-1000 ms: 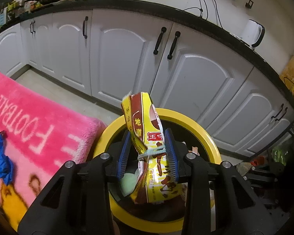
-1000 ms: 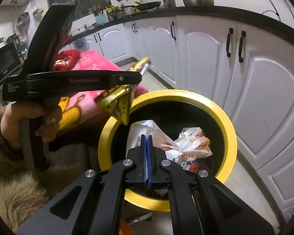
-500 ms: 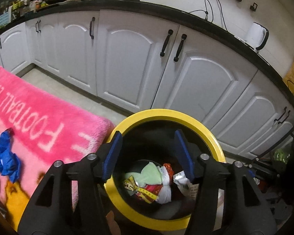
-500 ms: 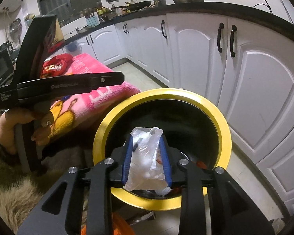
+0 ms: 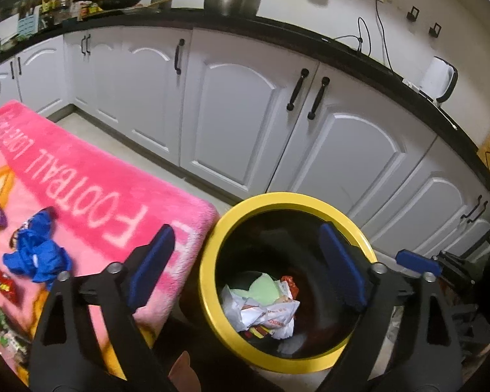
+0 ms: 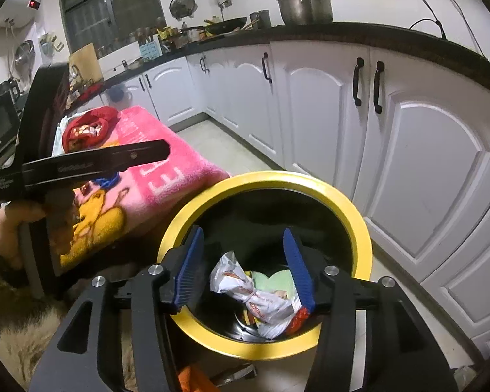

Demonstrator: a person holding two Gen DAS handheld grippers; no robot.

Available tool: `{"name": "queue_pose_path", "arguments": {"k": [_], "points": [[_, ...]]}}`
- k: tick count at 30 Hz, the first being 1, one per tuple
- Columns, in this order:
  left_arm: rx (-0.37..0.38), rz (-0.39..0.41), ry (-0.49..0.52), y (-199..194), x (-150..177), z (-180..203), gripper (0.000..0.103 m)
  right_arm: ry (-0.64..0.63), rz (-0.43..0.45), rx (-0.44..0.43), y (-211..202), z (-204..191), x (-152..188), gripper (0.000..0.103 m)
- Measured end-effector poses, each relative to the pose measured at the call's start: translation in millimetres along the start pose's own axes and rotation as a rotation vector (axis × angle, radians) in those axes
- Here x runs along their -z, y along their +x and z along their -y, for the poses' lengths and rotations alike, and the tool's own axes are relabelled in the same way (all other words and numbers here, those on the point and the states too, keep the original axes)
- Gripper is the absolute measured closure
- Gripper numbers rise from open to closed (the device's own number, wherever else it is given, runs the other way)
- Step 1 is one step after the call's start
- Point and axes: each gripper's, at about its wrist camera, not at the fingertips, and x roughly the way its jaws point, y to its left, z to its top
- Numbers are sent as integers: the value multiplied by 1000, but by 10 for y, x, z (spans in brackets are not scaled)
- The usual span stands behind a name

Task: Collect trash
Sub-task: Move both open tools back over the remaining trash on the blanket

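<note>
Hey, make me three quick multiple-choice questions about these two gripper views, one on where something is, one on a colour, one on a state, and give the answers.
1. Where does the crumpled blue wrapper lie?
A. in the bin
B. on the pink blanket
C. on the counter

2. What colour is the rim of the trash bin?
A. yellow
B. white
C. red

3. How is the right gripper?
A. shut on a bag
B. shut and empty
C. open and empty

Answers:
1. B, it sits on the blanket left of the bin in the left wrist view.
2. A, a yellow ring runs around the black inside.
3. C, its jaws stand apart over the bin, with the white bag lying below in the bin.
</note>
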Motion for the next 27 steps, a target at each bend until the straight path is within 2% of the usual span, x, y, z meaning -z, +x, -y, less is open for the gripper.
{"name": "queue_pose_path", "arguments": {"k": [3,17,27], "points": [[-15,18,-2,-91,-10,-33,11,-3,15,3,-35,-18,-38,47],[-104,120,-1,-532,-3,-216,11,-52,95,36,-172,-208,-222,29],[-149,165,-31,-796,47,-439,11,-101,131,26,-186,-485,-394,24]]}}
